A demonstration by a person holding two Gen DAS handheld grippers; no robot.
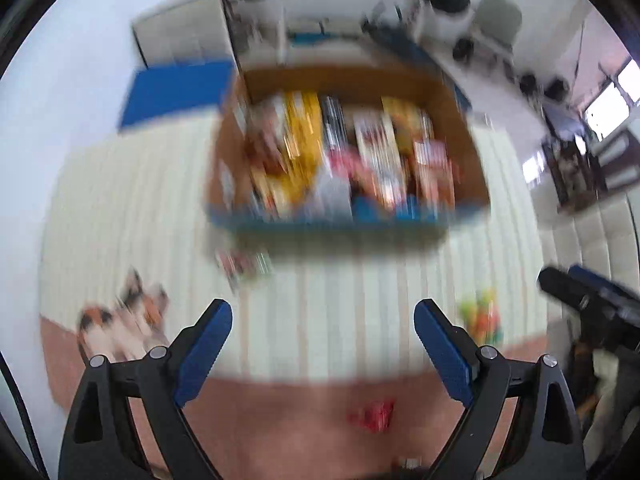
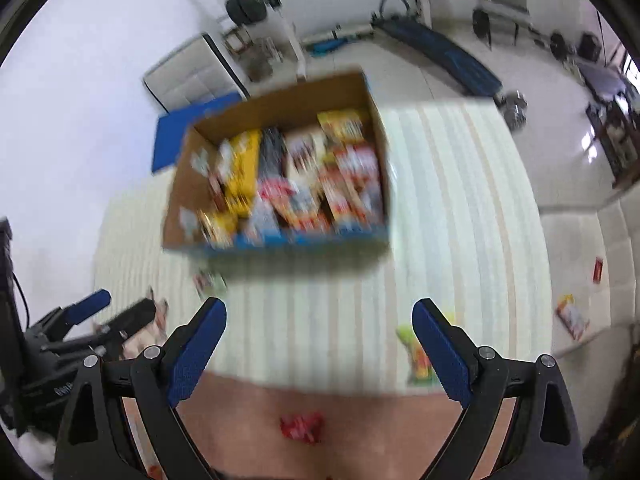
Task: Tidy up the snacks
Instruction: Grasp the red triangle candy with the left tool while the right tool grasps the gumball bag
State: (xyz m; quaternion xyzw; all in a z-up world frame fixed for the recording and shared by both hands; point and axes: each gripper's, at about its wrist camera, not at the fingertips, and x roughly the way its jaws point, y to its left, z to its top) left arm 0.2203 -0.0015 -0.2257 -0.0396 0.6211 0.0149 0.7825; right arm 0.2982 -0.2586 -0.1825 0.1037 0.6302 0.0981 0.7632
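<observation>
A: So, which loose snack sits nearest the fingers? I count several still outside the cardboard box.

B: Nearest is the red wrapper on the pinkish strip of the mat, low in both wrist views. It lies just ahead of the right gripper, roughly centred between its jaws. From the left gripper it lies ahead and a little toward the right jaw.

A: Long axis?

B: Blurred, but it looks to run across the frame, so across the jaw gap and not along it. A roll of the wrist may be needed first, by my reading.

A: Other candidates?

B: The green and orange packet, partly behind the right gripper's right finger, with its long axis running away from the camera. The right hand is nearer to it. On the left side a brown and white packet lies near the left gripper.

A: State of the fingers?

B: Both pairs stand wide apart, nothing between the pads, nothing held.

A: Pose?

B: Both point steeply down at the striped mat, side by side; each shows in the other's view. The box, already well filled, stands farther off, beyond the fingertips
</observation>
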